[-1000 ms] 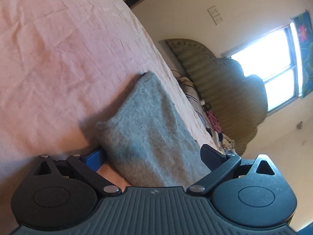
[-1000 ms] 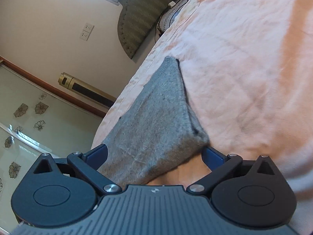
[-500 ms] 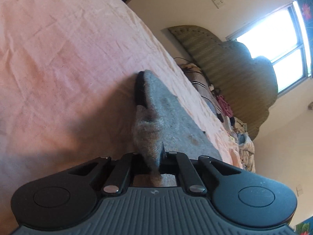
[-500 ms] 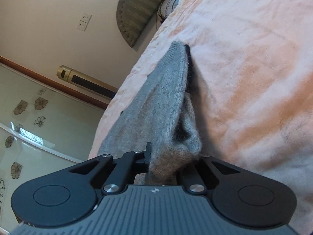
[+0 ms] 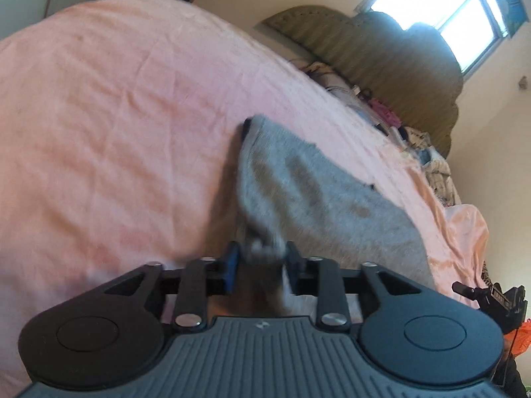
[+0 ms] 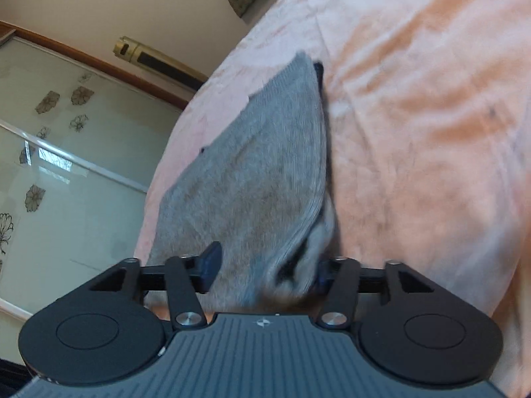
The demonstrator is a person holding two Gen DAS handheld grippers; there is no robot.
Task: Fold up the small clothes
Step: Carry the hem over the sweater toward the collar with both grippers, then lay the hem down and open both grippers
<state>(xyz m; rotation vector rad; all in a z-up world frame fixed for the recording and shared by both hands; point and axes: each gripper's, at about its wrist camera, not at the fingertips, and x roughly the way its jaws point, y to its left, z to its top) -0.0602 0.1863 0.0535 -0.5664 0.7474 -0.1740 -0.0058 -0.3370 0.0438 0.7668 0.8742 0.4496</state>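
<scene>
A small grey knitted garment (image 5: 308, 195) lies on the pink bedsheet (image 5: 116, 132), its near edge folded over toward the far edge. My left gripper (image 5: 260, 262) has its jaws slightly apart, with a bunched grey corner between them. My right gripper (image 6: 265, 265) is partly open with the other near corner of the garment (image 6: 259, 179) lying loose between its fingers. The view is motion-blurred at both corners.
A padded olive headboard (image 5: 381, 53) with a pile of clothes (image 5: 398, 129) stands at the bed's far end. A frosted glass door (image 6: 49, 165) and a wall lie left of the bed. The pink sheet (image 6: 431, 116) spreads out to the right.
Both grippers closed on the garment's near corners, carried them forward over it, and their jaws have now spread apart again. The garment lies folded and flatter.
</scene>
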